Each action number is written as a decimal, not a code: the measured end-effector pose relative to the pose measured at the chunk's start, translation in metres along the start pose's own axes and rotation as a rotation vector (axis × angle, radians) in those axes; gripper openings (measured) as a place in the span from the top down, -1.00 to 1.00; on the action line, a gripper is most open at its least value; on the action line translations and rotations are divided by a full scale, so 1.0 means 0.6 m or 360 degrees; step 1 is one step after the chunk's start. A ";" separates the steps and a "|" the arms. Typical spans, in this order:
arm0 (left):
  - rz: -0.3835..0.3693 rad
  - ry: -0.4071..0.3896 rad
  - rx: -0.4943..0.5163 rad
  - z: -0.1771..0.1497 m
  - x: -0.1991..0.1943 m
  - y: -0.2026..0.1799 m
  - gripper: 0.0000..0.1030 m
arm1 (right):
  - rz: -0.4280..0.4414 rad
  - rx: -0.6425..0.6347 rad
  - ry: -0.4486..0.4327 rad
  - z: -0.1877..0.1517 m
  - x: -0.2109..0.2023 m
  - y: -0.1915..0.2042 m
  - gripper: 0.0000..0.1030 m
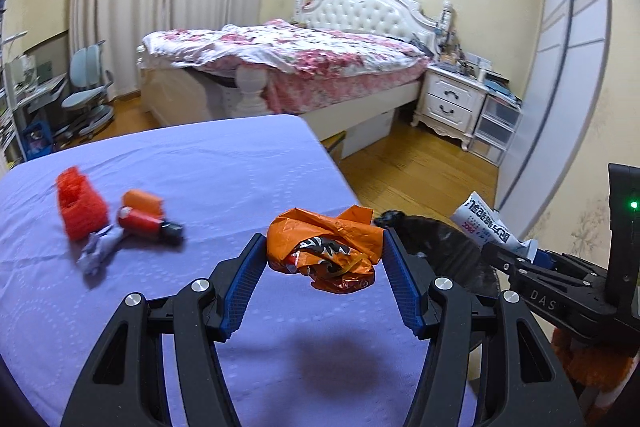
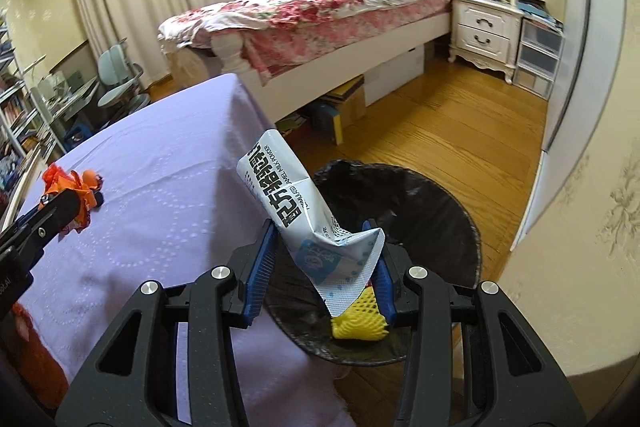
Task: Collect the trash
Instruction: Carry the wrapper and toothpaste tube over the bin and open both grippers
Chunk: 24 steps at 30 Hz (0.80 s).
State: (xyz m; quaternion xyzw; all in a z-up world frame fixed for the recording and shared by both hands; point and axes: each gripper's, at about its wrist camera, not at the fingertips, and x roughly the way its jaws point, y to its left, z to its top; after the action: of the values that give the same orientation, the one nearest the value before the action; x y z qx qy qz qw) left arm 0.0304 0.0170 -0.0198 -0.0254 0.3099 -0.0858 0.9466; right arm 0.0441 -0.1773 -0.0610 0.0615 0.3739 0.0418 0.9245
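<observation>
the right tongs [image 2: 324, 259], gripping a white packet [image 2: 296, 211] whose long axis leans up and away, hang over the black-lined bin [image 2: 440, 211] beside the desk [image 2: 160, 187], nearer it than the left tongs [image 1: 324, 255] clamping an orange wrapper [image 1: 320, 247].

The left hand-held gripper [image 1: 325, 257] squeezes an orange wrapper [image 1: 324, 247] above the purple bench [image 1: 200, 163]. At 9 o'clock lie a red net [image 1: 80, 205] and a tube [image 1: 146, 219]. At 3 o'clock, the right hand-held gripper [image 1: 516, 253] grips a white packet [image 1: 482, 217].
</observation>
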 end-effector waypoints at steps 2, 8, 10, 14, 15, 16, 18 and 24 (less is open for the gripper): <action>-0.0023 0.0009 0.0023 0.003 0.012 -0.018 -0.16 | -0.0024 0.0028 -0.0010 0.000 0.001 -0.019 0.17; -0.0058 0.0039 0.0095 0.007 0.050 -0.068 -0.16 | -0.0055 0.0093 -0.0024 0.001 0.005 -0.059 0.17; -0.0061 0.0060 0.0107 0.009 0.066 -0.078 -0.16 | -0.0070 0.0101 -0.0029 0.003 0.007 -0.067 0.17; -0.0056 0.0087 0.0131 0.009 0.084 -0.093 -0.16 | -0.0104 0.0106 -0.0035 0.003 0.012 -0.080 0.17; -0.0055 0.0091 0.0140 0.009 0.090 -0.097 -0.16 | -0.0106 0.0113 -0.0034 0.002 0.013 -0.084 0.17; -0.0055 0.0096 0.0146 0.010 0.093 -0.100 -0.16 | -0.0107 0.0118 -0.0033 0.004 0.014 -0.089 0.17; -0.0057 0.0107 0.0159 0.011 0.101 -0.107 -0.16 | -0.0113 0.0134 -0.0030 0.005 0.018 -0.097 0.17; -0.0084 0.0164 0.0191 0.010 0.121 -0.124 -0.23 | -0.0120 0.0170 -0.0026 0.009 0.028 -0.111 0.15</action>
State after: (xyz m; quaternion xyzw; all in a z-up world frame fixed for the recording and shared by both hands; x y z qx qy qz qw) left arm 0.0807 -0.0692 -0.0500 0.0275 0.3516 -0.1303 0.9266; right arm 0.0619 -0.2415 -0.0781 0.0970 0.3700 -0.0136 0.9238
